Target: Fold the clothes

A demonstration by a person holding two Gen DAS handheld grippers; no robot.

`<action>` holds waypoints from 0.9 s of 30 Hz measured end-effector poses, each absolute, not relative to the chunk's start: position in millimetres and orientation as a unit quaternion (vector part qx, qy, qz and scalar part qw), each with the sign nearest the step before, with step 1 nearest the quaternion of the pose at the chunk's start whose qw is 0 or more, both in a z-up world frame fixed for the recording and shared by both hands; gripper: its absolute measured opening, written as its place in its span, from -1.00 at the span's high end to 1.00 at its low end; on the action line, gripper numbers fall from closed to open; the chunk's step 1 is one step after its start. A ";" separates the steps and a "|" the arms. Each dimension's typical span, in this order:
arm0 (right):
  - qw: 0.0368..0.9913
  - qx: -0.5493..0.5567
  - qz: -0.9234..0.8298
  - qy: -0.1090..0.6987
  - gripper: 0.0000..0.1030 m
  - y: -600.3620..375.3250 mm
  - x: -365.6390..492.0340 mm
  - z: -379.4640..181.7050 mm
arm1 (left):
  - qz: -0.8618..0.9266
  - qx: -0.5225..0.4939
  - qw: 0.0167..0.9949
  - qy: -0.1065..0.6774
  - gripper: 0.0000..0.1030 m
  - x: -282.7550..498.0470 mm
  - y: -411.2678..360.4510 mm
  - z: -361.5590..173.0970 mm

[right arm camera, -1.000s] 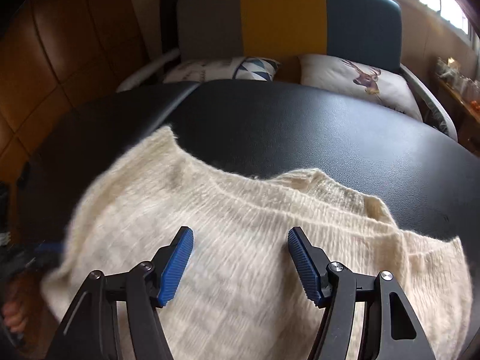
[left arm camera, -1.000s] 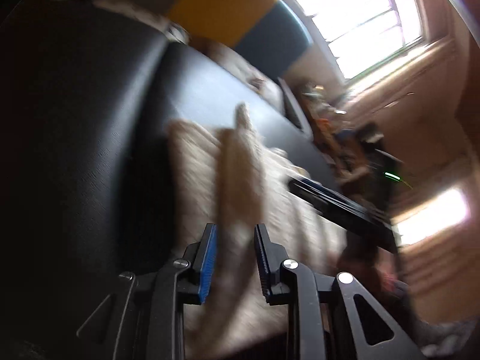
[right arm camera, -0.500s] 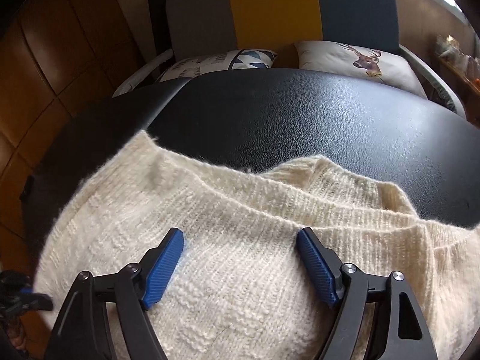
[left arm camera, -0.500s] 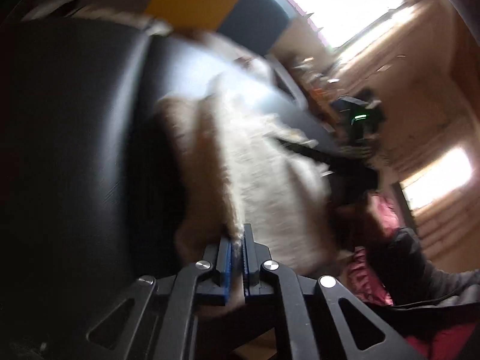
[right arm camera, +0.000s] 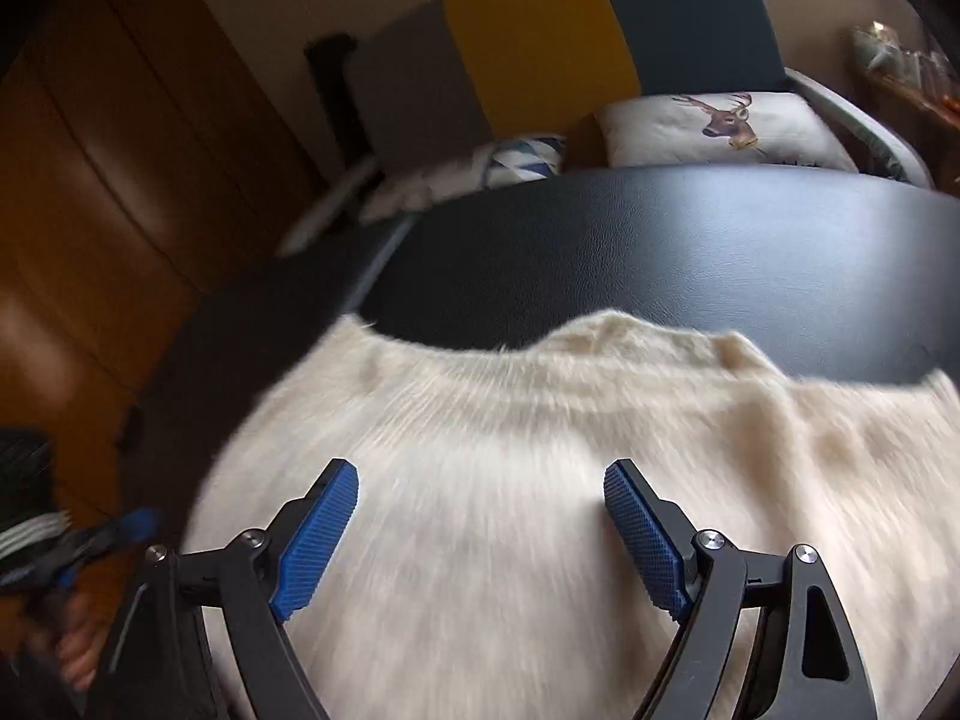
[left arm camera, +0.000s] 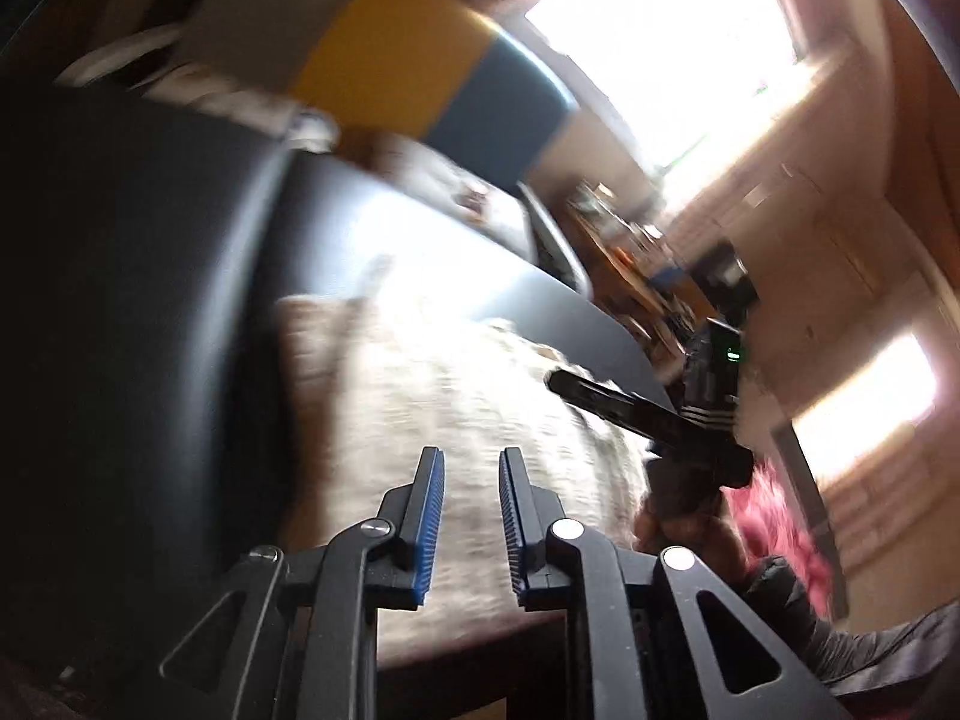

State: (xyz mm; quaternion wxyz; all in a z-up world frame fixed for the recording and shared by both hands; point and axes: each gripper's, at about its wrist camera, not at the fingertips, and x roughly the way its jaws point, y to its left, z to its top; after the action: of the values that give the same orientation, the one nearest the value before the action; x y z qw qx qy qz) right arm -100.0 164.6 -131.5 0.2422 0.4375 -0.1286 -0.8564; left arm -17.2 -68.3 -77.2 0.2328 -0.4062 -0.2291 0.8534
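Cream sweater point(right arm camera: 540, 510) lying spread on black table point(right arm camera: 720, 252), near edge closest to both grippers
Left gripper point(left arm camera: 470, 468) hovering over sweater, jaws narrowly parted, holding nothing
Right gripper point(right arm camera: 480, 498) hovering over sweater, jaws spread wide, holding nothing
Deer cushion point(right arm camera: 720, 126) sitting beyond far side of table, against yellow and teal backrest point(right arm camera: 540, 42)
Both views blurring with motion

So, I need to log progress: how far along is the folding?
Early. The cream fuzzy knit sweater lies spread on the black padded table, no neat fold visible. Nothing is in hand: left gripper and right gripper hover over it, jaws open. All the folds look left.
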 end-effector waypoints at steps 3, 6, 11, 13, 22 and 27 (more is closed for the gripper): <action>0.259 0.465 -0.835 -0.140 -0.66 199.1 -56.8 -132.6 | 0.844 -0.443 0.237 -0.187 0.65 -33.8 -36.9 -96.8; 0.220 0.470 -0.840 -0.160 -0.61 244.2 -22.3 -144.1 | 0.847 -0.465 0.213 -0.143 0.77 -36.6 -30.7 -116.7; 0.188 0.457 -0.840 -0.224 -0.40 302.3 16.1 -136.1 | 0.849 -0.480 0.182 -0.128 0.80 -45.9 -26.9 -113.5; 0.172 0.449 -0.847 -0.225 -0.52 321.8 28.5 -128.9 | 0.853 -0.468 0.192 -0.130 0.75 -47.7 -16.8 -102.1; 0.134 0.465 -0.848 -0.217 -0.53 347.3 59.5 -152.6 | 0.834 -0.448 0.311 -0.081 0.65 -35.3 58.5 -73.9; 0.092 0.481 -0.858 -0.155 0.62 341.2 53.8 -156.6 | 0.820 -0.485 0.302 0.025 0.65 -37.4 103.5 -99.2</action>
State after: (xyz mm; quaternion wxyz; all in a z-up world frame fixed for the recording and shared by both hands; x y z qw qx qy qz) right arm 53.8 341.2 -156.6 0.0916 0.4811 -0.1551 -0.8579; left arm -37.4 103.5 -99.2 0.3017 -0.4851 0.0251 0.8204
